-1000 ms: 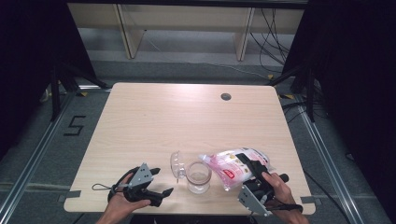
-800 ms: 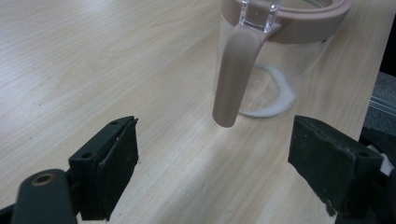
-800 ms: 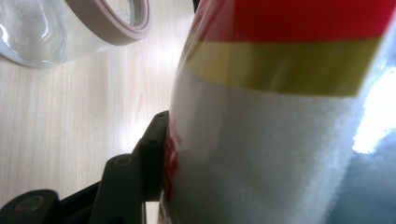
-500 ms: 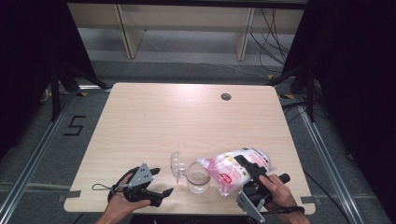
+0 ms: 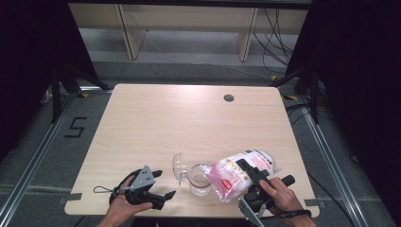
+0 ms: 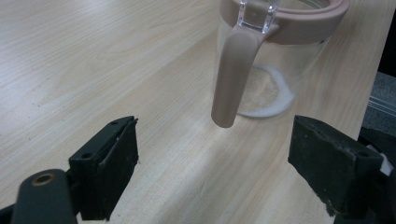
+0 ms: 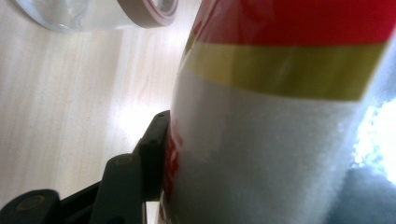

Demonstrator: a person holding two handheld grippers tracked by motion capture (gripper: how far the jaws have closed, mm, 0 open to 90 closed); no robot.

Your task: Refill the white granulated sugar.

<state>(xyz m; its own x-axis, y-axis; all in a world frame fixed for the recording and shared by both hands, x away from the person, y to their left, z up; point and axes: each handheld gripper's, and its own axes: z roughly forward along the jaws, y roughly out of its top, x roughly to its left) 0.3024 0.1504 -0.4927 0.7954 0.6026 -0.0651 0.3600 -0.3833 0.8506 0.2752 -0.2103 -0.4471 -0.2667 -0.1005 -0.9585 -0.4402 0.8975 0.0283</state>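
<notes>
Faintly, bag [image 5: 239, 172] label unreadable, red-yellow.

A light wooden table [image 5: 156, 123] with a round cable hole [image 5: 229, 98]; shelving [image 5: 189, 28] stands beyond it

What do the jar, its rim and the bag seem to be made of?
Jar: clear glass or hard plastic; the white grains show through. Rim: matte beige plastic, probably. Bag: thin glossy plastic film, see-through where unprinted.

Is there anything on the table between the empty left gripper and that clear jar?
Nothing: in the left gripper view, bare wooden table lies between the open left gripper and the jar.
</notes>
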